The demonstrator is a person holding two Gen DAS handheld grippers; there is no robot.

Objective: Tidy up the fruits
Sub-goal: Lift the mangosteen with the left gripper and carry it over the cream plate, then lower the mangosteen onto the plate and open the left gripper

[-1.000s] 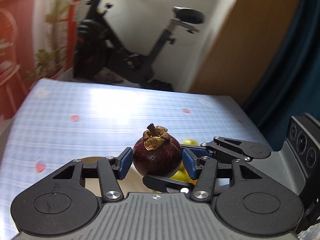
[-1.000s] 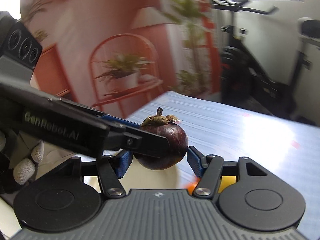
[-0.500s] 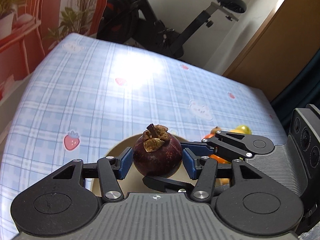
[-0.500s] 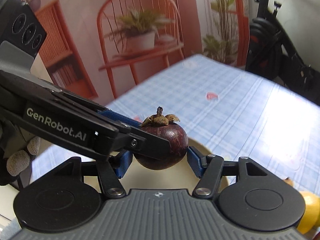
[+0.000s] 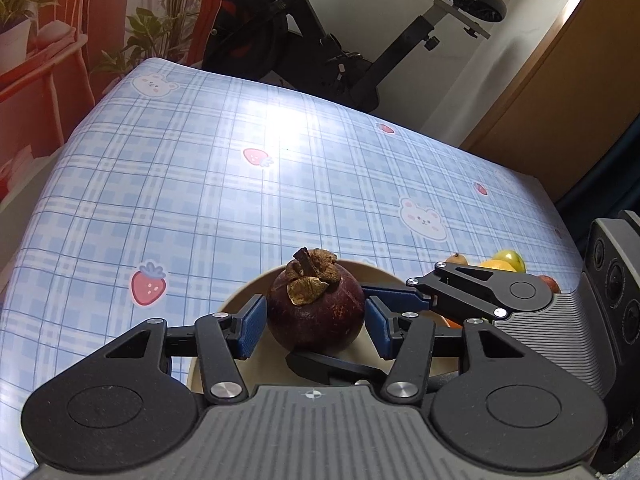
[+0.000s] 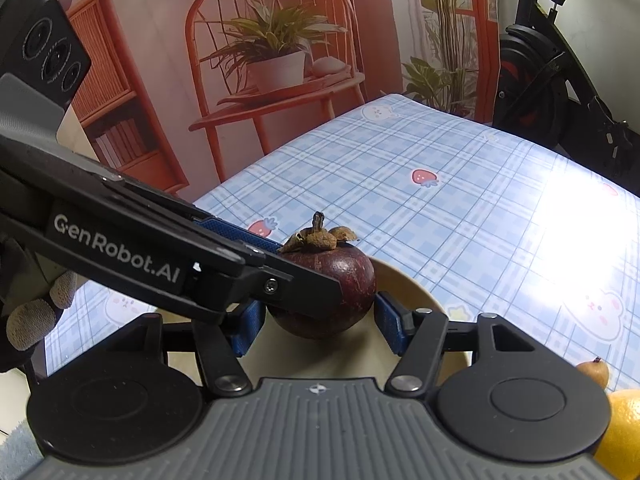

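Purple mangosteen [image 5: 316,308] over beige plate [image 5: 384,276].

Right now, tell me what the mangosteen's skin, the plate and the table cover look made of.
Mangosteen: hard, matte purple-brown rind, with a dry, papery brown cap.
Plate: smooth cream, probably ceramic or melamine; faint sheen, cannot tell which.
Table cover: likely glossy vinyl or oilcloth; window glare reflects off its printed blue plaid.
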